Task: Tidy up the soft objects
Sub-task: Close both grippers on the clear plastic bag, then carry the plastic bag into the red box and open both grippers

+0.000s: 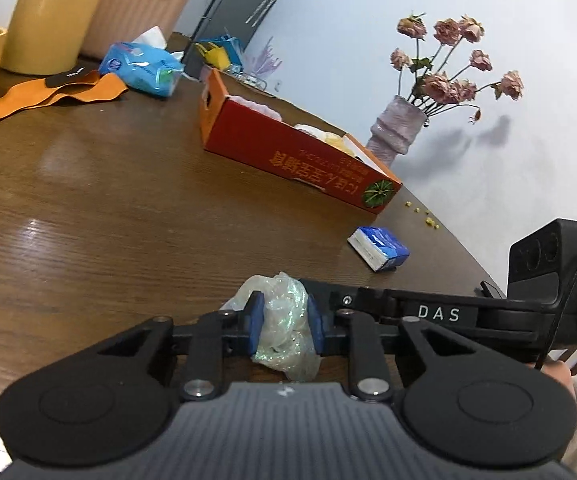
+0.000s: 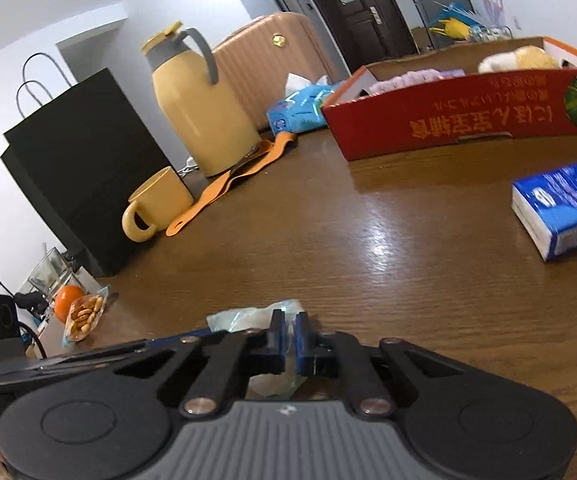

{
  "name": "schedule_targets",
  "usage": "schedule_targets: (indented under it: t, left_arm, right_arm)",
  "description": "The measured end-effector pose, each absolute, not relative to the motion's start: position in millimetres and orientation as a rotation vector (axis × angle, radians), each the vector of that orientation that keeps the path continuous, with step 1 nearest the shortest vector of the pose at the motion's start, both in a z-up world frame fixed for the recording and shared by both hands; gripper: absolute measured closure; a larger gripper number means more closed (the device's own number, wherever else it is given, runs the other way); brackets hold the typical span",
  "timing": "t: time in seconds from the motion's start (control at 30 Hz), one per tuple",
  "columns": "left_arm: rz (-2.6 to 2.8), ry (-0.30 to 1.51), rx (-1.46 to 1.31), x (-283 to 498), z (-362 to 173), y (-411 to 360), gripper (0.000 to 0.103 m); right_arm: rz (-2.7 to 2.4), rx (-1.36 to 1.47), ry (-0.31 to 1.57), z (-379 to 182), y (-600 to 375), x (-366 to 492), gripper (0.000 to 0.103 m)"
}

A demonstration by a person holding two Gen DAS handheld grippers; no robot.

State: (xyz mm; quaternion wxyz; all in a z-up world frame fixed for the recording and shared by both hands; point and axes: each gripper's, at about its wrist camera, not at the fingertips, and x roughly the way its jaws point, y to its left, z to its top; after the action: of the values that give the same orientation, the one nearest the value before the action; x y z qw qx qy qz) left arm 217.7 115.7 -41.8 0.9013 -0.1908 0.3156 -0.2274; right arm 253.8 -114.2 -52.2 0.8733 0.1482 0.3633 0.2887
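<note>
Both grippers are pinching the same crumpled, translucent plastic bag point(image 1: 284, 320), low over the brown wooden surface point(image 1: 108, 200): the left gripper point(image 1: 284, 322) is clamped on a thick wad of it between its blue pads, and the right gripper point(image 2: 287, 340) has its fingers nearly together on a thinner fold, the rest of the bag spilling out to the left of its fingers. The task looks partly done. The open red-and-orange cardboard box point(image 1: 288, 152) already holds several soft things, a pink fuzzy one and a yellow-white plush among them, while the bag has not yet gone in and a blue-and-white pocket tissue pack point(image 1: 378, 248) lies on the surface between the grippers and the box. Further back, a blue soft pack of tissues point(image 1: 140, 66) rests beside an orange leather strap point(image 1: 48, 96); whether these count as soft items to sort is my guess. Around them stand a yellow mug point(image 2: 156, 204), a yellow thermos jug point(image 2: 196, 112), a pink ribbed suitcase point(image 2: 264, 64), a black paper bag point(image 2: 76, 160) and a vase of dried pink roses point(image 1: 396, 128). The path to the box seems free apart from the pocket tissue pack.
</note>
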Motion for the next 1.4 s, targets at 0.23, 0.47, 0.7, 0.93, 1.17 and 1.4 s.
schedule_targets:
  t: [0.23, 0.47, 0.7, 0.93, 1.17, 1.4]
  left_arm:
    - [-0.514, 0.613, -0.366, 213, -17, 99, 0.089]
    - [-0.605, 0.545, -0.339, 237, 19, 62, 0.092]
    - [-0.662, 0.467, -0.234, 348, 77, 13, 0.093]
    - [-0.589, 0.609, -0.156, 507, 68, -33, 0.093]
    - [-0.392, 0.793, -0.007, 575, 5, -48, 0.092]
    - [-0.365, 0.778, -0.008, 571, 6, -35, 0.074]
  right_arm:
    - [0.588, 0.318, 0.693, -37, -133, 243, 0.100]
    - [0.551, 0.349, 0.568, -2, -180, 243, 0.100]
    - [0.486, 0.258, 0.419, 61, -216, 328, 0.100]
    - [0.397, 0.228, 0.514, 65, -230, 487, 0.100]
    - [0.326, 0.157, 0.716, -6, -205, 575, 0.098]
    - [0.339, 0.177, 0.728, -8, -203, 576, 0.074]
